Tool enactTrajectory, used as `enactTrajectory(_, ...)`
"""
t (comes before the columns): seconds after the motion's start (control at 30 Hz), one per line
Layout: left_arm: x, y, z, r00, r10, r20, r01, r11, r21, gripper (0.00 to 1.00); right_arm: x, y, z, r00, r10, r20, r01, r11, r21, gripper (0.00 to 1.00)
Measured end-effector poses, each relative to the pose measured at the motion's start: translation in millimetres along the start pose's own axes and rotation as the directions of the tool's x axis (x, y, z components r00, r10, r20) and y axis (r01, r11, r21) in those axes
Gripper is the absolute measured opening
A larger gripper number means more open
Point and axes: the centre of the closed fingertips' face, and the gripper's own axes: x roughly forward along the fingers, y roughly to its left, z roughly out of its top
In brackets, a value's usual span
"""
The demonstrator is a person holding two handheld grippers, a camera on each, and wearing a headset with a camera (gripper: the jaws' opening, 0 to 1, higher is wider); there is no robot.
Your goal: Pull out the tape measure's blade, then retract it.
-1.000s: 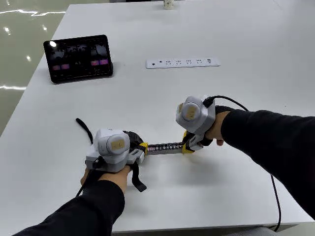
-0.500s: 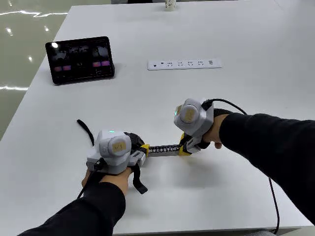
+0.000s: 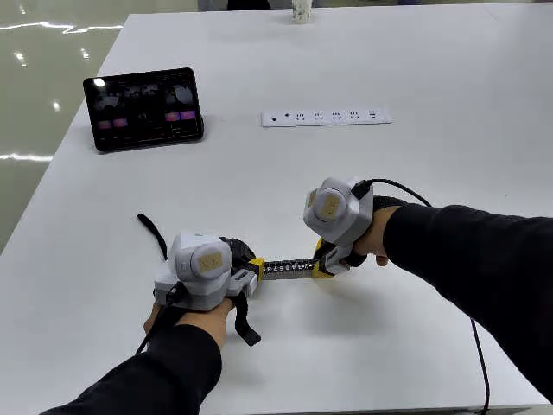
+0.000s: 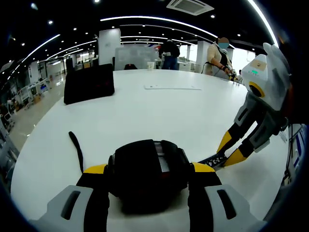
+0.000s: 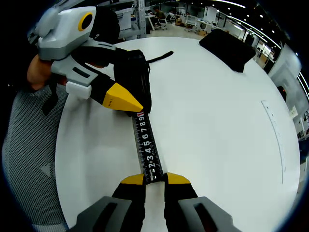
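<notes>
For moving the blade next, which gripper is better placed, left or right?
Right, probably. The right gripper has its jaws shut on the tip of the blade, which is partly out. The left gripper is clamped around the case, so it serves best as the anchor.

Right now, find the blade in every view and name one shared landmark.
Head view: blade low centre, between left gripper and right gripper.
Left gripper view: blade lower right, pinched by right gripper.
Right gripper view: blade centre, running from own jaws up to the case.
Shared landmark: the tablet.
</notes>
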Motion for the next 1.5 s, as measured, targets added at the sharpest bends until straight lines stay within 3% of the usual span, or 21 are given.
enactTrajectory(0.57, -0.3, 1.8, 1.2, 0.9997, -0.003, 0.024, 0.004, 1.0, -0.027, 0.61, 4.0, 1.3, 8.9, 0.9998, -0.004, 0.021, 0.004, 1.0, 0.012, 0.11)
enactTrajectory(1.5, -0.3, 2.1, 1.1, 0.9996, -0.025, 0.011, 0.025, 0.999, -0.038, 0.61, 12.3, 6.7, 30.1, 0.9961, 0.003, 0.088, -0.005, 1.0, 0.023, 0.11)
